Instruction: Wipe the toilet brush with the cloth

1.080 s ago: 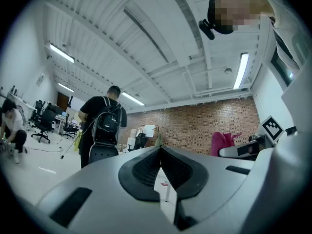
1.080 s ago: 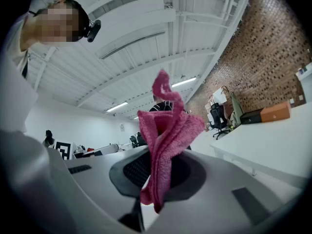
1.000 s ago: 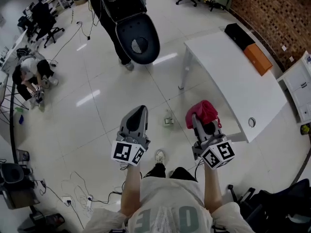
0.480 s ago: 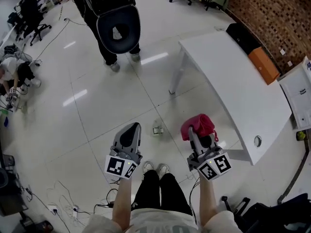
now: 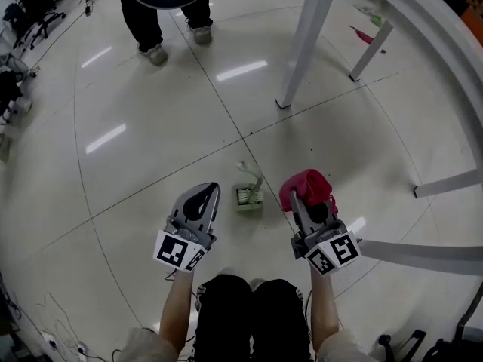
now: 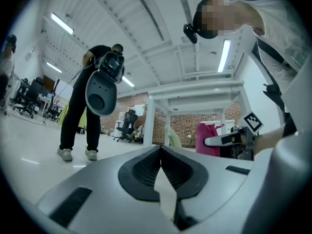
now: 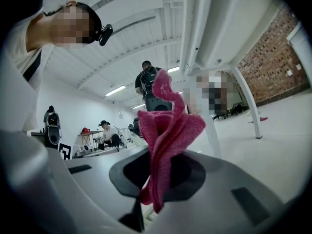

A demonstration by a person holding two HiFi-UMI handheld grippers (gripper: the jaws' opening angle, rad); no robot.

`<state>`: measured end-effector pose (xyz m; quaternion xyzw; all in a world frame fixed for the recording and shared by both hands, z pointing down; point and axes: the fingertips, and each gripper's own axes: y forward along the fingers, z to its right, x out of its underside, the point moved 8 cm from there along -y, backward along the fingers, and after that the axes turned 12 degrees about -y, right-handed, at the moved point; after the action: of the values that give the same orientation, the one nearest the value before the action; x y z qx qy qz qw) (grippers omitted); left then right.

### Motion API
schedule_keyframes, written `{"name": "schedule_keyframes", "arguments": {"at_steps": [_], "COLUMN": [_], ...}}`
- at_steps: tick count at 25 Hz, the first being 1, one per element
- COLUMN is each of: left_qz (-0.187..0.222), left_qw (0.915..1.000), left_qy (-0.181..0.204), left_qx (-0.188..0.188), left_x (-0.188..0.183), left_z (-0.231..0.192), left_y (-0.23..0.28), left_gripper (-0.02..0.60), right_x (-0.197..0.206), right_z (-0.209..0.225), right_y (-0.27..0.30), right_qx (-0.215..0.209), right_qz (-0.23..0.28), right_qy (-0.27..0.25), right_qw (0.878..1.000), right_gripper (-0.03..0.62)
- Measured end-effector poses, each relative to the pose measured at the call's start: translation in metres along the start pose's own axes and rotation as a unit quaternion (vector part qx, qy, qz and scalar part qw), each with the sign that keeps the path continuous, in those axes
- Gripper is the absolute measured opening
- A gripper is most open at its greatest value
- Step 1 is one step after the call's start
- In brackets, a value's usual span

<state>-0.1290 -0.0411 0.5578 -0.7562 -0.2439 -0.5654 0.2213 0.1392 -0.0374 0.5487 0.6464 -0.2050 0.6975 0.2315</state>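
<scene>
No text is legible; only coded square markers sit on the left gripper [image 5: 205,193] and right gripper [image 5: 302,199].

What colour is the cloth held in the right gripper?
Magenta pink cloth, clearest in the right gripper view.

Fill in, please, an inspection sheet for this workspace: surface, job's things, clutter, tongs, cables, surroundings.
surface: glossy white tiled floor.
job's things: pale green toilet brush stands on the floor, untouched; pink cloth bunched in the right tongs.
clutter: small pink item on the floor beyond the table legs.
tongs: left tongs shut, empty; right tongs shut on the cloth.
cables: thin leads on the floor, lower left.
surroundings: white table legs; a standing person ahead.
</scene>
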Motion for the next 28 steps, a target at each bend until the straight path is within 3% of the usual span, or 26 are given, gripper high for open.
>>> {"name": "schedule_keyframes", "arguments": {"at_steps": [3, 6, 11, 14, 18, 28], "left_qz": [-0.011, -0.015, -0.028, -0.030, -0.020, -0.041], "left_qw": [0.9999, 0.9999, 0.9995, 0.9989, 0.9979, 0.9967], "left_qy": [0.013, 0.004, -0.012, -0.035, -0.059, -0.070], "left_qx": [0.000, -0.001, -0.003, -0.008, -0.015, 0.006], "left_x": [0.074, 0.124, 0.170, 0.188, 0.196, 0.218], "left_z": [-0.026, -0.038, -0.038, -0.038, -0.042, -0.035], "left_y": [0.001, -0.002, -0.003, -0.003, -0.002, 0.009], "left_gripper": [0.003, 0.003, 0.003, 0.004, 0.004, 0.003], "right_x": [0.075, 0.137, 0.203, 0.235, 0.262, 0.284], "right_z": [0.020, 0.034, 0.047, 0.056, 0.060, 0.042], "right_y": [0.013, 0.015, 0.022, 0.035, 0.055, 0.059], "right_qx": [-0.007, 0.002, 0.013, 0.009, -0.002, -0.029], "right_qz": [0.016, -0.001, -0.026, -0.020, -0.029, -0.056], "right_qy": [0.011, 0.029, 0.027, 0.056, 0.082, 0.134], "right_qw": [1.000, 1.000, 0.999, 0.998, 0.996, 0.989], "right_gripper": [0.031, 0.031, 0.031, 0.031, 0.031, 0.031]}}
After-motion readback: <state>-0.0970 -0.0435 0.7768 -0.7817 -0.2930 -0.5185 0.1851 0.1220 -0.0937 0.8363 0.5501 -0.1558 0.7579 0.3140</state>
